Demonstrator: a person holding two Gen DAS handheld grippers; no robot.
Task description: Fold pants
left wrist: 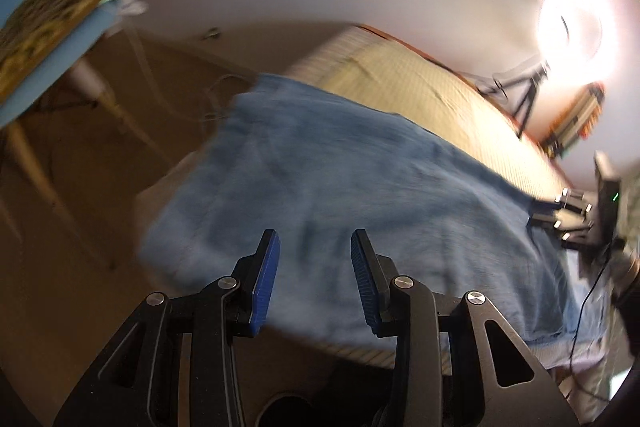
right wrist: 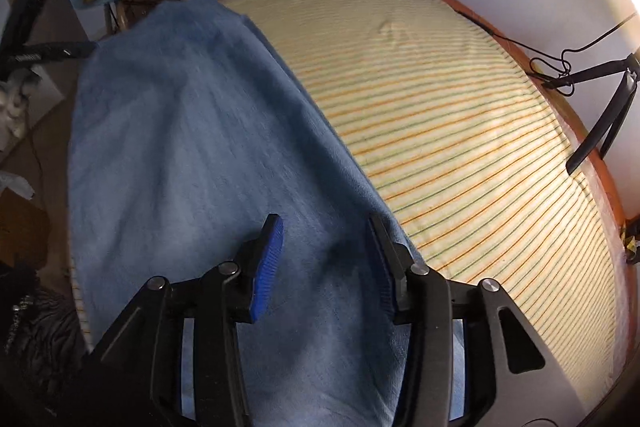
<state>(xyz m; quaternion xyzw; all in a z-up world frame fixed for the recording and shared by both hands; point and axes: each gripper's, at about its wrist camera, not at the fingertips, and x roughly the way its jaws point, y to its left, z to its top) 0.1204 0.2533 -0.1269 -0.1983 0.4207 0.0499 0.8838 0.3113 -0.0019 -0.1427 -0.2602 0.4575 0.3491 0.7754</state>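
A striped bed sheet [right wrist: 460, 115] filled the room's surface, blue pants [right wrist: 192, 131] stretched from six toward eleven o'clock along its edge. Both tools hovered above the cloth — left gripper [left wrist: 315, 267] and right gripper [right wrist: 326, 259] part-open, empty, apparently positioned for the next fold.

My left camera view is smeared with motion blur, and a ring light [left wrist: 570, 31] glares white at upper right. My right view is sharper and evenly lit, light flaring at its top right corner. Fisheye curving bends both edges.
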